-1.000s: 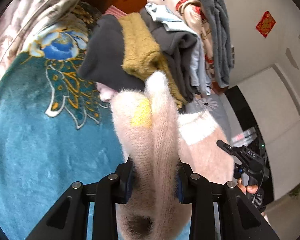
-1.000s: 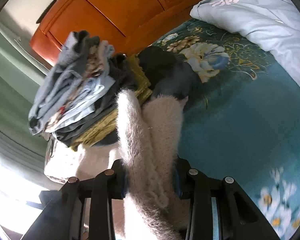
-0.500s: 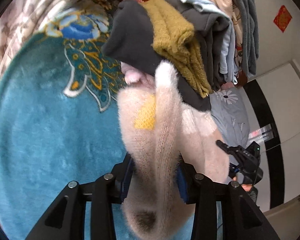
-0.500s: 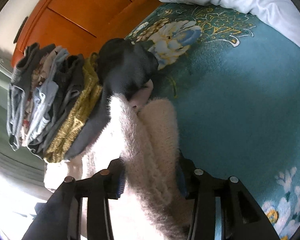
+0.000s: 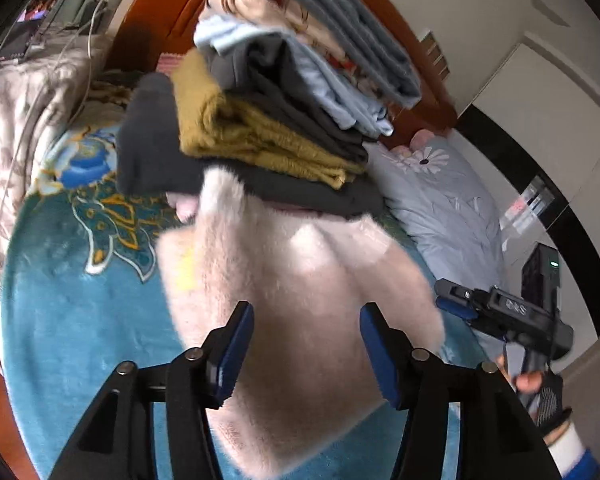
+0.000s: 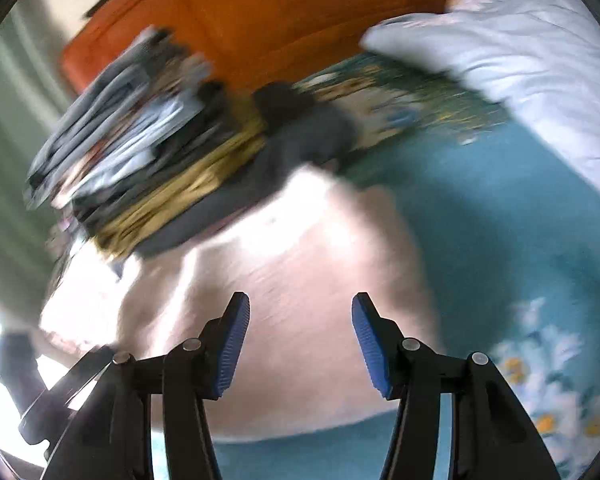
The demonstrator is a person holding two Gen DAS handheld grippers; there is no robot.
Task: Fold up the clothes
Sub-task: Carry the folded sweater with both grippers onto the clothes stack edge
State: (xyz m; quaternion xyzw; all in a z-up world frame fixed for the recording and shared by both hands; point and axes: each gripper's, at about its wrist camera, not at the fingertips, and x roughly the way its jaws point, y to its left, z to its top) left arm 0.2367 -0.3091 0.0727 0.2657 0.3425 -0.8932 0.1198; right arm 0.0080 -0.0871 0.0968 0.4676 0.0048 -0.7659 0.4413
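Observation:
A fluffy pink sweater (image 5: 300, 280) lies on the teal blanket, its far edge against the bottom of a tall stack of folded clothes (image 5: 280, 100). My left gripper (image 5: 306, 354) hovers over the sweater's near part with its jaws opening; the fabric shows between the blue pads, which do not press it. In the blurred right wrist view the right gripper (image 6: 298, 346) stands over the same sweater (image 6: 300, 260), jaws also opening, pads clear of the fabric. The stack (image 6: 148, 140) leans beyond it. From the left wrist view the right gripper (image 5: 500, 312) appears beside the sweater's right edge.
A teal floral blanket (image 5: 68, 300) covers the bed. An orange wooden headboard (image 6: 280, 20) stands behind the stack. A pale blue quilt (image 5: 448, 204) lies to one side and a beige patterned quilt (image 5: 16, 120) with cables to the other.
Both grippers held a bunched fold of the pink sweater; now their jaws stand apart and the sweater has dropped and spread out. Both views have swung relative to the stack.

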